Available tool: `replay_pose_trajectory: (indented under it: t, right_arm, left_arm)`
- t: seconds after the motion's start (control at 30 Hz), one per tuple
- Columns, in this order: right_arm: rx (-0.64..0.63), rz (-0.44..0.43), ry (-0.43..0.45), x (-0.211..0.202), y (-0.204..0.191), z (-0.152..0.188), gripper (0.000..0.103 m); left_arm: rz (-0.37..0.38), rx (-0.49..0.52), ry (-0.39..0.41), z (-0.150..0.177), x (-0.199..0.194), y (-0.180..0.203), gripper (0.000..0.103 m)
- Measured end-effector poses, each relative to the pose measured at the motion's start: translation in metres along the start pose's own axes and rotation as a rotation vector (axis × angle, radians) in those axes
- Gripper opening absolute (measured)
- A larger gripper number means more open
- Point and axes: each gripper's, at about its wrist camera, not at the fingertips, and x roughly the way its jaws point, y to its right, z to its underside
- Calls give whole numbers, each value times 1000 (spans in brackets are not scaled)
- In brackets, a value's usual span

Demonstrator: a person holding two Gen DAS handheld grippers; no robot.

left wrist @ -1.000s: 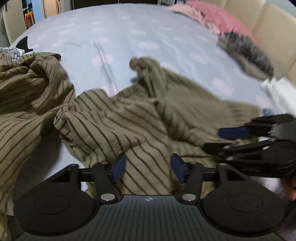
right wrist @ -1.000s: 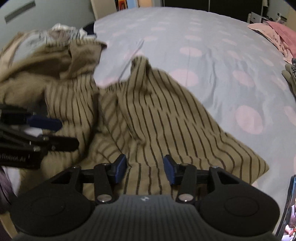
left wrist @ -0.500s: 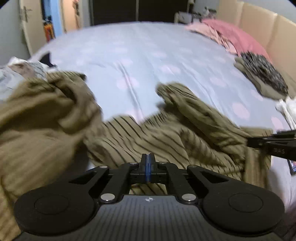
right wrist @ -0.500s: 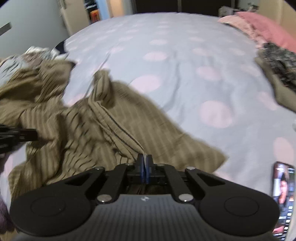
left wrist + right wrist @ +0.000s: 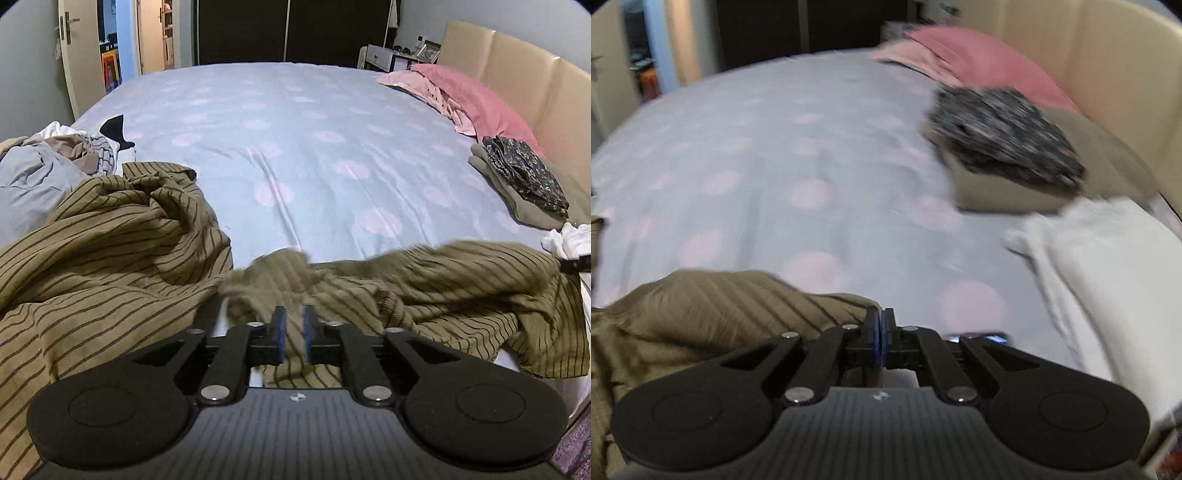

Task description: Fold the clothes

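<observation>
My right fingers (image 5: 881, 338) are pressed together on an edge of the olive striped garment (image 5: 443, 288), which trails off to my left along the near edge of the bed (image 5: 314, 147). My left fingers (image 5: 293, 334) stand slightly apart, with striped cloth showing in the gap between the blue pads (image 5: 281, 332); I cannot tell whether they pinch it. The garment stretches across the near edge of the bed between my two hands, its middle blurred. A second heap of the same striped fabric (image 5: 110, 236) lies bunched at the near left corner. Toward the right edge sits a folded stack (image 5: 1004, 147) with a dark patterned piece on top, a white cloth (image 5: 1108, 266) nearer me, and pink pillows (image 5: 465, 92) by the headboard.
</observation>
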Motion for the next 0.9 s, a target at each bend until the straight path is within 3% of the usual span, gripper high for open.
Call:
replay_pose_trajectory:
  t: [0.07, 0.2, 0.23, 0.27, 0.3, 0.4, 0.5, 0.67, 0.77, 0.83, 0.9]
  right_arm:
    - [18, 19, -59, 9, 12, 3, 2]
    - [23, -31, -145, 18, 18, 7, 8]
    - [16, -37, -142, 16, 17, 6, 13]
    - [8, -40, -131, 13, 14, 4, 29]
    - [0, -43, -117, 9, 11, 1, 37]
    - [-14, -92, -81, 1, 1, -10, 40]
    - [-22, -180, -53, 7, -11, -22, 46]
    - [-62, -321, -44, 29, -39, -34, 54]
    - [-71, -358, -84, 48, -53, -31, 58]
    - [-75, -379, -113, 60, -63, -28, 58]
    - [-80, -400, -141, 72, -72, -26, 58]
  left_arm:
    - [-5, 3, -17, -1, 2, -3, 20]
    - [17, -9, -67, -8, 11, -10, 33]
    - [26, -8, -76, -10, 14, -9, 36]
    - [35, -7, -85, -11, 17, -9, 42]
    - [42, 0, -91, -14, 20, -9, 44]
    - [53, 43, -96, -22, 30, -3, 49]
    - [61, 16, -111, -29, 46, -4, 53]
    - [33, -33, -148, -31, 76, -11, 54]
    - [20, -63, -161, -30, 93, -17, 52]
    - [21, -80, -170, -29, 103, -21, 48]
    - [24, -93, -186, -27, 111, -23, 34]
